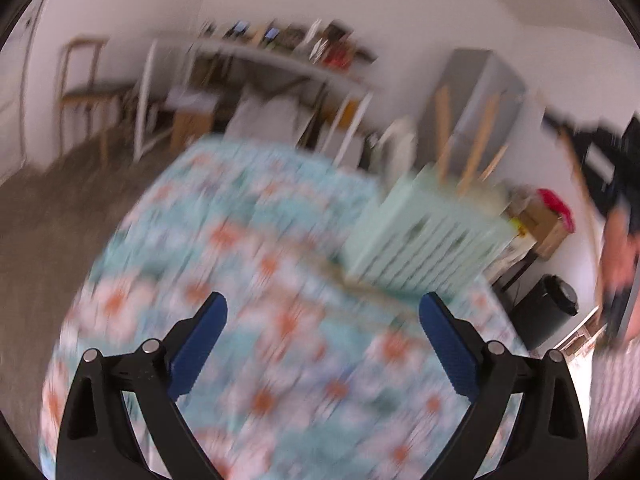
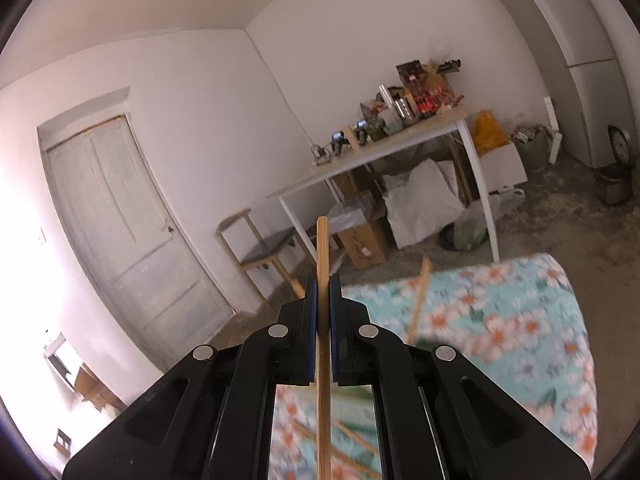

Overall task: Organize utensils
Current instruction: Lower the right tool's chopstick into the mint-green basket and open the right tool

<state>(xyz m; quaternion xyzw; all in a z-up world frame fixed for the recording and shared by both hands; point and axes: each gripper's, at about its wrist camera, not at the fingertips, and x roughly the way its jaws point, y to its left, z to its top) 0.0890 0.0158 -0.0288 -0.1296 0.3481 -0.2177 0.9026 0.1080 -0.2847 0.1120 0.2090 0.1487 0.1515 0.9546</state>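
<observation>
A floral tablecloth [image 1: 248, 264] covered the table in a white-walled room, with a pale green slatted utensil holder [image 1: 424, 236] standing on it.

My right gripper [image 2: 324, 280] was clamped tight on a single wooden chopstick [image 2: 322, 248], its tip sticking out past the pads above the table's edge. My left gripper [image 1: 323, 312] hung spread wide and empty over the cloth, just short of the holder, where more chopsticks [image 1: 476, 144] stood, blurred.
</observation>
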